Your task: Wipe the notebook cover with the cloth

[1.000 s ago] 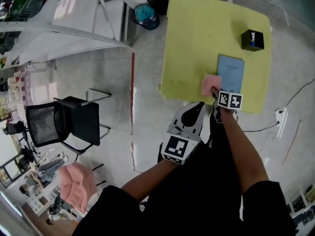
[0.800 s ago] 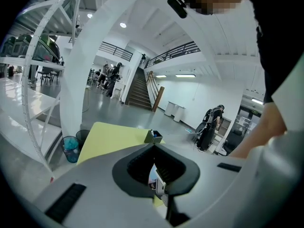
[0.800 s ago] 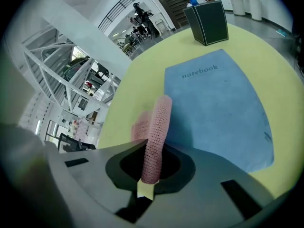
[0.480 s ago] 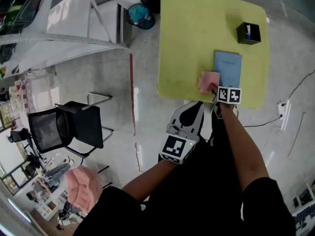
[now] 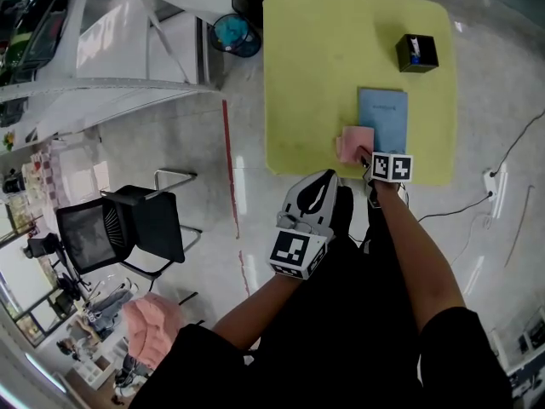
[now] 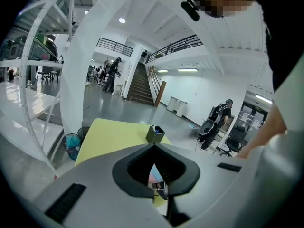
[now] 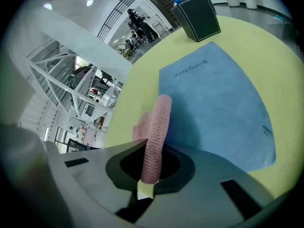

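Observation:
A blue notebook (image 5: pixel 382 118) (image 7: pixel 220 105) lies closed on the yellow table (image 5: pixel 324 66), near its front edge. A pink knitted cloth (image 5: pixel 352 143) (image 7: pixel 156 132) rests beside the notebook's left front corner, and my right gripper (image 5: pixel 368 158) (image 7: pixel 147 174) is shut on its near edge. In the right gripper view the cloth stands folded between the jaws and overlaps the notebook's left edge. My left gripper (image 5: pixel 312 196) (image 6: pixel 155 171) hangs shut over the floor in front of the table, holding nothing.
A black pen holder (image 5: pixel 417 53) (image 7: pixel 198 16) stands at the table's far right. A bin with a teal liner (image 5: pixel 233 34) sits on the floor left of the table. A black chair (image 5: pixel 123 227) stands further left. A power strip (image 5: pixel 491 186) lies on the floor at right.
My right gripper holds the cloth at the same spot by the notebook's left front corner. The head view has shifted, so the table sits slightly further left and higher.

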A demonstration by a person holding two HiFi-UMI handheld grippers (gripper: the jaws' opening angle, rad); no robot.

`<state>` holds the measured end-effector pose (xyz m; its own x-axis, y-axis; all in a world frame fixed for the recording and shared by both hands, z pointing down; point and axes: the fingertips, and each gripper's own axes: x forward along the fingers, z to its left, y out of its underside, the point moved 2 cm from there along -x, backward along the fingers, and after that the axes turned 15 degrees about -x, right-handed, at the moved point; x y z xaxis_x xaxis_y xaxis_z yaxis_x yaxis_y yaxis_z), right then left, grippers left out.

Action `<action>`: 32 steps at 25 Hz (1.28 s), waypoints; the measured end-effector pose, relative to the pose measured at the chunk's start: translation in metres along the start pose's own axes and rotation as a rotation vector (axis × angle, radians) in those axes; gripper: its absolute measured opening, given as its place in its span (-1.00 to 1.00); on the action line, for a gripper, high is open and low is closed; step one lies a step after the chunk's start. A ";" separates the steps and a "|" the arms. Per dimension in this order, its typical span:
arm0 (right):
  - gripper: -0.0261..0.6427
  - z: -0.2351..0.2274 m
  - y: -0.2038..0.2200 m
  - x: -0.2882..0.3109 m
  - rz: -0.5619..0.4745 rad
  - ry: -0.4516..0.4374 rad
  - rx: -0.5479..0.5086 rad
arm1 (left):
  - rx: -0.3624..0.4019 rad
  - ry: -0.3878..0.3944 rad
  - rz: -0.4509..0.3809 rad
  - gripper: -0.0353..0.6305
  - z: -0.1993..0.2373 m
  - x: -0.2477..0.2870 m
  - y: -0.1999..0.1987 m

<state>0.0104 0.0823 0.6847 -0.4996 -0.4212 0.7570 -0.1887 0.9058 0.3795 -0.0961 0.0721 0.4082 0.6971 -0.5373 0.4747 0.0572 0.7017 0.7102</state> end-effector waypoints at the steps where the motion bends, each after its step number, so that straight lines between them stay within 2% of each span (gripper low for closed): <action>1: -0.82 -0.002 0.000 -0.002 -0.005 -0.002 0.006 | -0.003 -0.007 0.000 -0.88 0.000 0.002 0.000; 5: -0.82 -0.009 0.002 -0.008 -0.010 -0.015 0.021 | -0.003 -0.023 0.006 -0.88 -0.005 0.006 0.002; 12: -0.82 -0.022 0.006 -0.018 0.002 -0.002 -0.041 | 0.000 -0.012 0.014 -0.88 -0.023 0.016 0.006; 32: -0.82 -0.043 0.008 -0.035 -0.010 -0.037 0.044 | 0.004 0.006 0.022 -0.88 -0.054 0.032 0.008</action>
<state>0.0632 0.1027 0.6842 -0.5279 -0.4288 0.7331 -0.2307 0.9031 0.3622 -0.0343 0.0860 0.4010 0.7026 -0.5192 0.4867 0.0394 0.7113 0.7018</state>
